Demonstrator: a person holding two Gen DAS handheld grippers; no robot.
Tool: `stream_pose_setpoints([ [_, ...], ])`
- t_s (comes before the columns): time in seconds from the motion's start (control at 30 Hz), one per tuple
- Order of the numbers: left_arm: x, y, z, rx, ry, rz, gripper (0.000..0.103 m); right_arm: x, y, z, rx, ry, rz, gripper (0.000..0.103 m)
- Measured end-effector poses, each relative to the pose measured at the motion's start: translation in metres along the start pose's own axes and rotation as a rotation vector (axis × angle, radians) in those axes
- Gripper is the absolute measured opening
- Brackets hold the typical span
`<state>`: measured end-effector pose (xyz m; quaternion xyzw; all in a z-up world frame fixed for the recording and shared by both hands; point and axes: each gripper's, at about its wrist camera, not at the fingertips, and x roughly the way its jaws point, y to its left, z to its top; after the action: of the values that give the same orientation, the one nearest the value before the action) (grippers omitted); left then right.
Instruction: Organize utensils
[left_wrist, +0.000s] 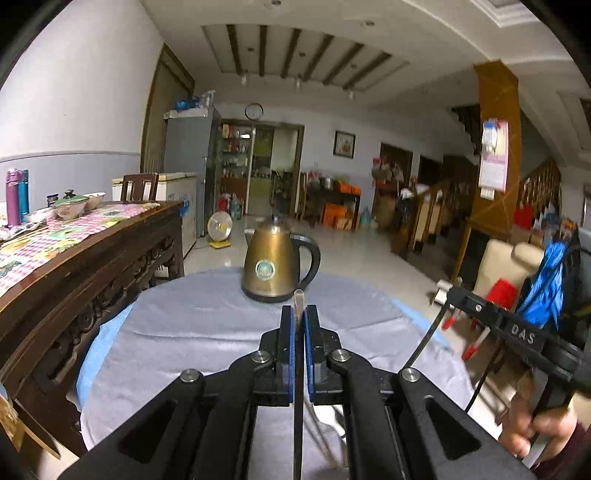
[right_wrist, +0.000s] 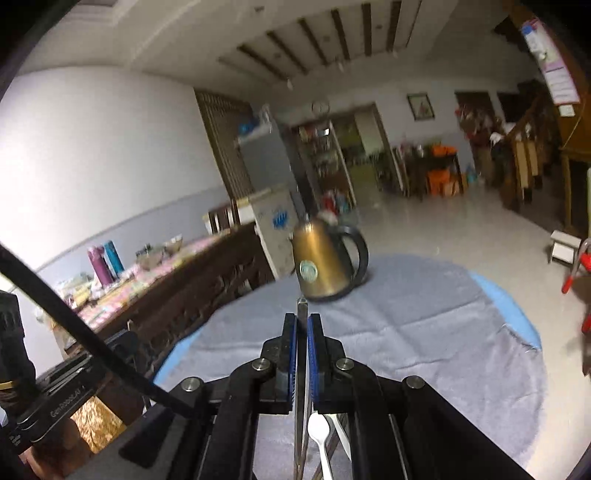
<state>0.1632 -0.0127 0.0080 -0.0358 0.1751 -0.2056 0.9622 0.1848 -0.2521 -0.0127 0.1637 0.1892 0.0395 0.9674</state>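
Carrying step, by the look of it — next, finding a spot to put things down. Left gripper (left_wrist: 299, 321) pinched tight on a thin metal utensil (left_wrist: 298, 369), mid-frame. Right gripper (right_wrist: 302, 328) pinched on another metal stick (right_wrist: 302, 354) — white spoon (right_wrist: 318, 432) lying just below, lower middle.

My left claw (left_wrist: 299, 314) is clamped on a thin metal utensil (left_wrist: 298, 369), its tip poking out past the pads. A brass kettle (left_wrist: 275, 264) sits ahead on the grey-clothed table (left_wrist: 184, 332). Right claw (left_wrist: 495, 317) hangs off to the side.
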Motion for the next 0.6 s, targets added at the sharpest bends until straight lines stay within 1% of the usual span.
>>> stream_pose_setpoints([
  [0.07,-0.009,-0.003,0.007,-0.016,-0.034,-0.010,0.005,-0.019,0.004,0.002,-0.001,-0.039,0.001,0.006],
  [0.17,-0.030,-0.007,0.022,-0.042,-0.113,-0.031,0.005,-0.044,0.011,0.012,-0.008,-0.086,0.015,0.006],
  [0.3,-0.055,-0.013,0.029,-0.081,-0.190,-0.063,0.005,-0.086,0.019,0.026,-0.026,-0.138,0.051,0.006],
  [0.4,-0.061,-0.016,0.022,-0.106,-0.236,-0.075,0.005,-0.108,0.024,0.029,-0.033,-0.132,0.091,0.006],
  [0.47,-0.056,-0.016,0.015,-0.125,-0.239,-0.089,0.005,-0.119,0.029,0.023,-0.044,-0.117,0.109,0.006],
  [0.53,-0.047,-0.018,0.002,-0.123,-0.235,-0.064,0.005,-0.125,0.036,0.012,-0.075,-0.091,0.112,0.006],
  [0.6,-0.031,-0.018,-0.012,-0.130,-0.198,-0.046,0.005,-0.122,0.042,0.001,-0.102,-0.057,0.105,0.006],
])
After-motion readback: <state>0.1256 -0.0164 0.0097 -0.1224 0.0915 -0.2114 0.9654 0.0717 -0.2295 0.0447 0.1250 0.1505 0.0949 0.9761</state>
